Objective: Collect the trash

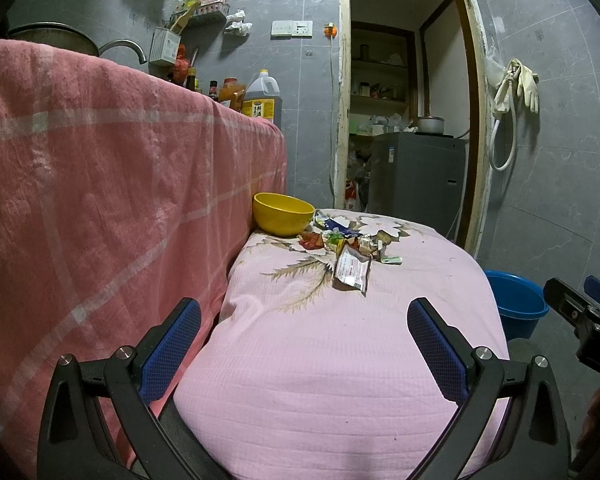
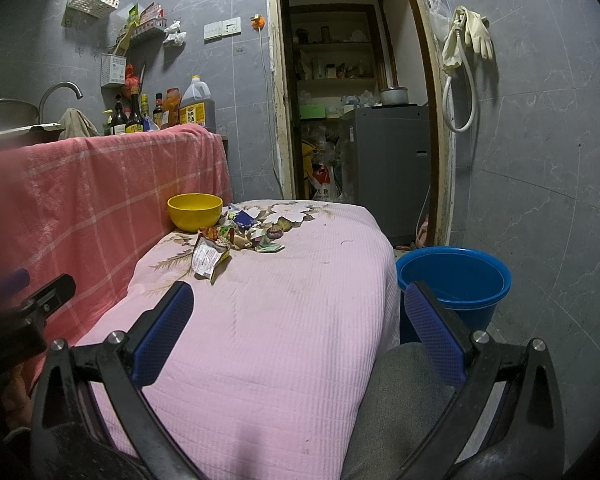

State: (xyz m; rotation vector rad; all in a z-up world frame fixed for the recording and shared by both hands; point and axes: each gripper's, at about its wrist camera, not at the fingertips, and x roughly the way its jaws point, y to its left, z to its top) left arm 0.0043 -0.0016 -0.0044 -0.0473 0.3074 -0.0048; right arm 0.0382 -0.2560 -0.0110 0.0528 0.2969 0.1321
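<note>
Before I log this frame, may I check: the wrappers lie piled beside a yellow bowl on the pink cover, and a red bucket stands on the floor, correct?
Nearly. The bucket is blue, not red, as the right wrist view shows. The wrappers do lie beside the yellow bowl on the pink cover.

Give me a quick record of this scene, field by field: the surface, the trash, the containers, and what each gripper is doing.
surface: pink quilted cover with flower print
trash: pile of crumpled wrappers at its far end, beside the yellow bowl
bowl contents: cannot tell
bin candidate: blue bucket on the floor, right of the cover
left gripper: open, holding nothing, short of the pile
right gripper: open, holding nothing
task state: no trash collected yet
</note>
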